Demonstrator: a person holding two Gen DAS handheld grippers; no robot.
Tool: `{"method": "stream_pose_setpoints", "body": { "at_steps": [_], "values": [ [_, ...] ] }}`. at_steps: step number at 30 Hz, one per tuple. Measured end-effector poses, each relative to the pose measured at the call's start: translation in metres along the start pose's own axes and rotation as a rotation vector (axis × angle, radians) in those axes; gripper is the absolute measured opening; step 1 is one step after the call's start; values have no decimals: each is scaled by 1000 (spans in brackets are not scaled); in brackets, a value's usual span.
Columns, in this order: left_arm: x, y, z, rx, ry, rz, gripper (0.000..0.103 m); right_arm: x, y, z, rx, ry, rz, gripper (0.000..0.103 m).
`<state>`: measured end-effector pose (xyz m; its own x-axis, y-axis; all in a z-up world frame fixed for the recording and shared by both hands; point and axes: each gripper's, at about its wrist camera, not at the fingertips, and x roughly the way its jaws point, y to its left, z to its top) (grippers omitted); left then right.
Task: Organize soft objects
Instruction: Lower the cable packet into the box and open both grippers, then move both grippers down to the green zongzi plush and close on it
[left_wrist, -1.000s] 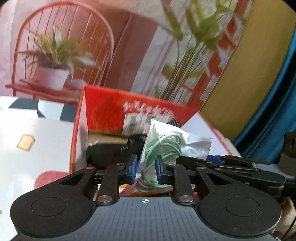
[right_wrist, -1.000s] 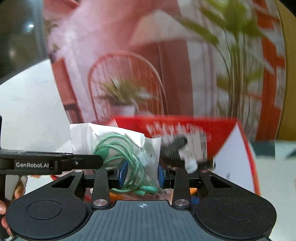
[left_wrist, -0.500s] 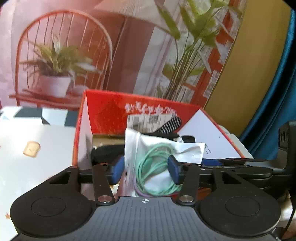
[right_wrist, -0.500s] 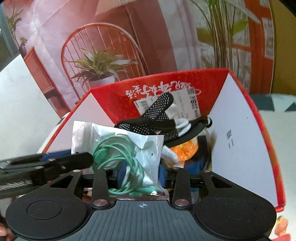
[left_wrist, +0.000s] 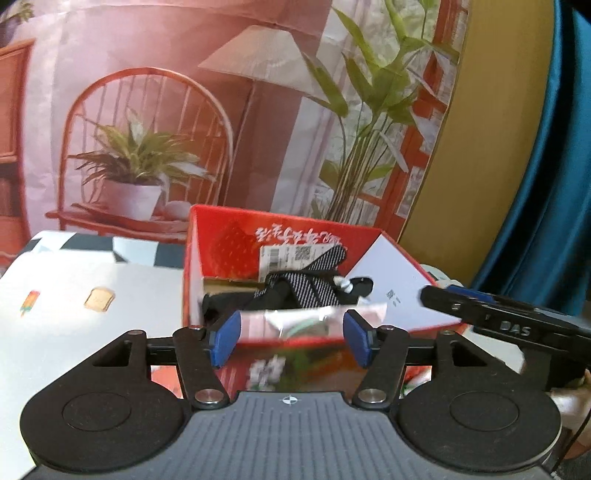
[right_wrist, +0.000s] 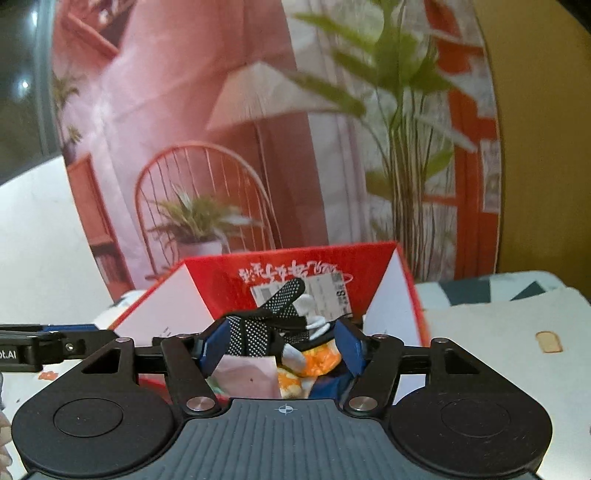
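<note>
A: At twelve o'clock from both grippers the red box (left_wrist: 229, 236) is standing open, and it is already holding the black dotted strap (right_wrist: 280, 295) and an orange soft thing (right_wrist: 325, 356).

B: And the plastic bag with the green cable (left_wrist: 314, 325)?

A: It is lying low at the near edge of the box, blurred, between the blue pads but not pinched. The left gripper (left_wrist: 291, 338) has just been opening and its jaws are standing spread; the pads are not pressing the bag.

B: The right gripper (right_wrist: 279, 349)?

A: Also just been opening, jaws apart, nothing clamped; the pale bag (right_wrist: 247, 376) is showing below them.

B: So how to finish well?

A: I am judging the release is happening. Both hands should be drawing straight back toward six o'clock, keeping jaws wide, so no pad is catching the bag's film and dragging it out again.
</note>
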<state>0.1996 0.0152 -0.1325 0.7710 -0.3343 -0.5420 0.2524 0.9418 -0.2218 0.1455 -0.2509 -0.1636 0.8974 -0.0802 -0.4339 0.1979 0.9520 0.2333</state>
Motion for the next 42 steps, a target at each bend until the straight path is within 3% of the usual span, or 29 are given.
{"method": "stream_pose_setpoints", "body": {
  "at_steps": [5,15,20,27,34,42],
  "values": [
    [-13,7,-32,-61,29,24,65,-33,-6,-28,-3,-27,-4,60],
    [-11,25,-87,-135,135,101,67,-67,-12,-96,-3,20,-88,60],
    [-13,33,-87,-168,118,105,67,-70,-19,-106,24,32,-117,60],
    [-7,27,-85,-160,112,96,67,-49,-32,-107,62,81,-108,77],
    [3,20,-83,-157,130,52,67,-25,-42,-118,145,172,-71,77],
    [21,-3,-73,-142,157,-82,67,-31,-24,-114,109,165,48,73]
  ]
}}
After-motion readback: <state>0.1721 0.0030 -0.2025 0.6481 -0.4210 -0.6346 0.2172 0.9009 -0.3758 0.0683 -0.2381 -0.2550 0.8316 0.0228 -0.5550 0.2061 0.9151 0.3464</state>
